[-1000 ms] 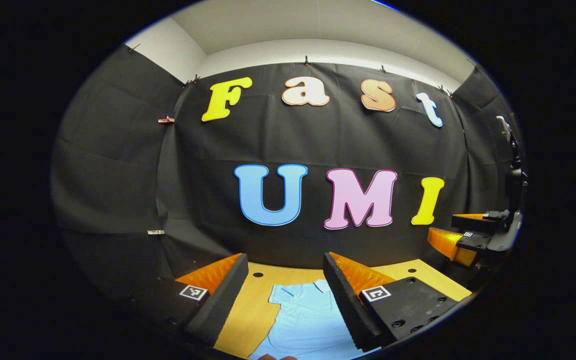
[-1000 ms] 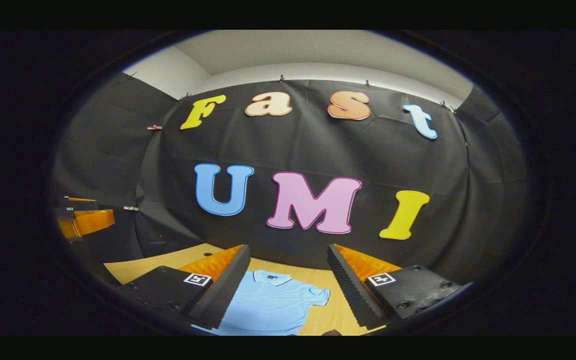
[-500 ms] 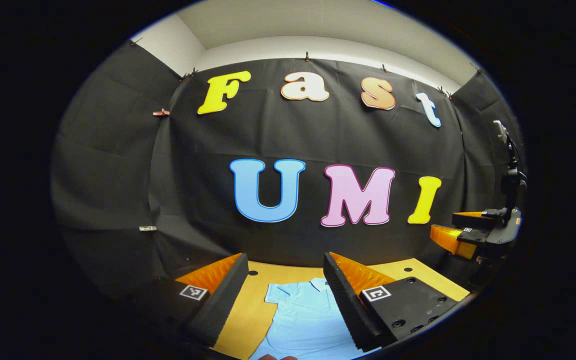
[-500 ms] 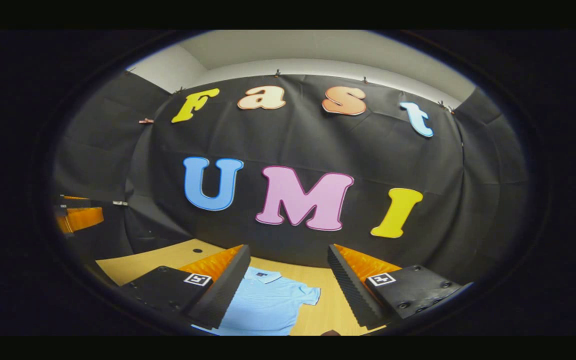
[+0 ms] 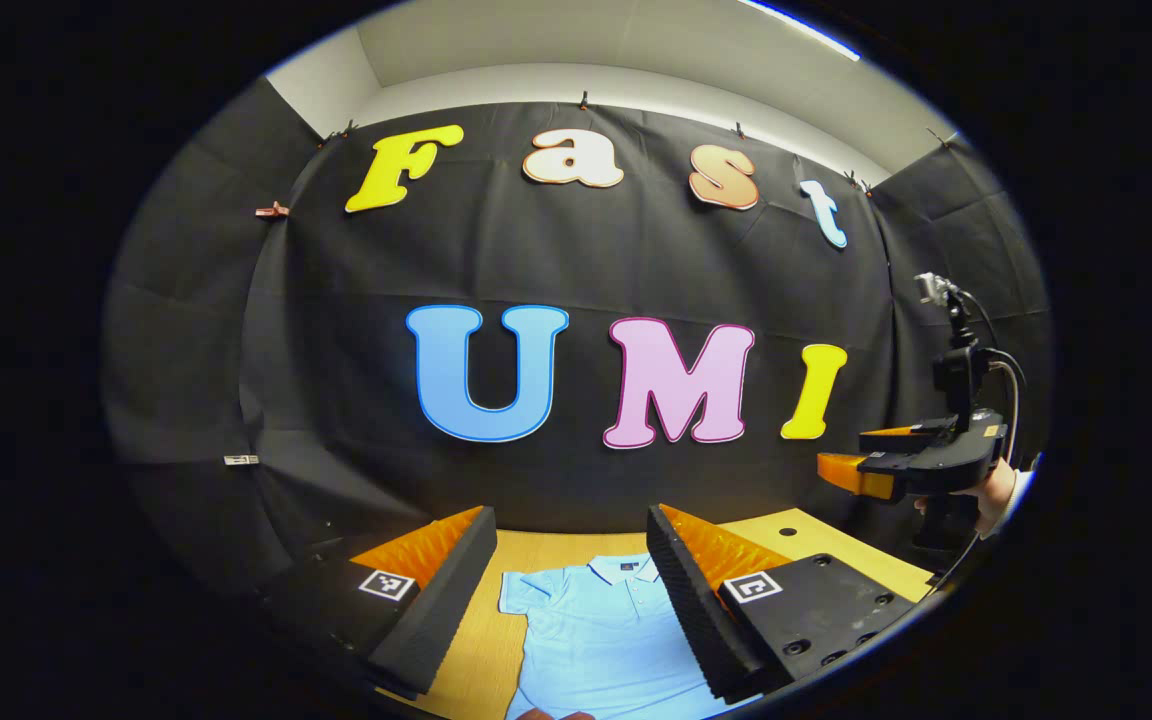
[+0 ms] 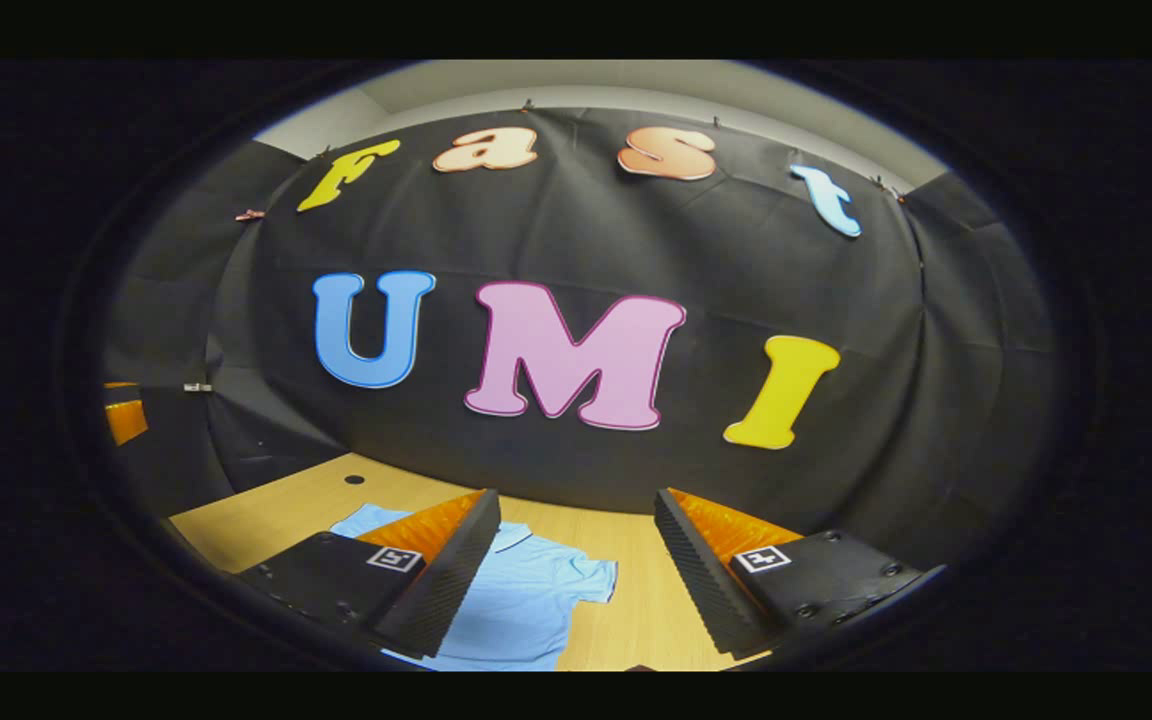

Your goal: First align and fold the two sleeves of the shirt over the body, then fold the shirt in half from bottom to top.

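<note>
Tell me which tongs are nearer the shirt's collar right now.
Left, likely. The left tongs hover open with the collar framed between their fingers; the right tongs hang open off to its right, over the sleeve.

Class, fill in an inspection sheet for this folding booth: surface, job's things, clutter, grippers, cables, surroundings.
Surface: wooden table, small dark holes in it.
Job's things: light blue shirt lying flat, collar toward the wall, sleeves spread, nothing folded yet.
Clutter: nothing seen.
Grippers: left gripper open above the shirt; right gripper open above the shirt's sleeve side, held by a hand.
Cables: a cable on the right gripper.
Surroundings: black cloth wall, pale ceiling.
</note>
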